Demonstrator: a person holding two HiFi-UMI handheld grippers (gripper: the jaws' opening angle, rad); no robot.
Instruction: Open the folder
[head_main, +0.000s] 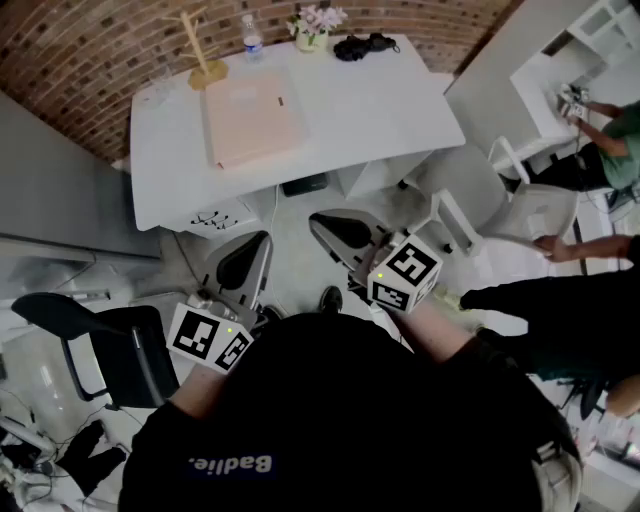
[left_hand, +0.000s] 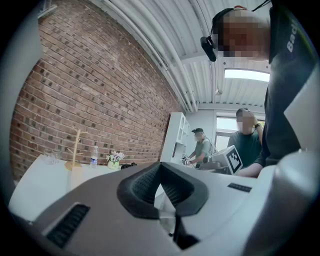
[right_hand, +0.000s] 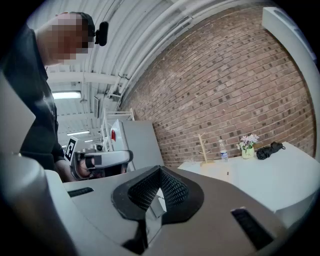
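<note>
Folder (head_main: 252, 120) flat on table (head_main: 380, 110), well ahead of left gripper (head_main: 243, 268); right gripper (head_main: 338, 232) farther aside; both sets of jaws together, empty.

Premises: an office-type workroom. Evidence: white desk (head_main: 390, 110) against a brick wall (head_main: 90, 50), black swivel chair (head_main: 110, 350), white shelving (left_hand: 176, 140), ceiling strip light (left_hand: 246, 75), a person (head_main: 612, 140) working at a second desk (head_main: 540, 85).

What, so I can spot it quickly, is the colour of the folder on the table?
The folder is plain pale peach, clearest in the head view.
</note>
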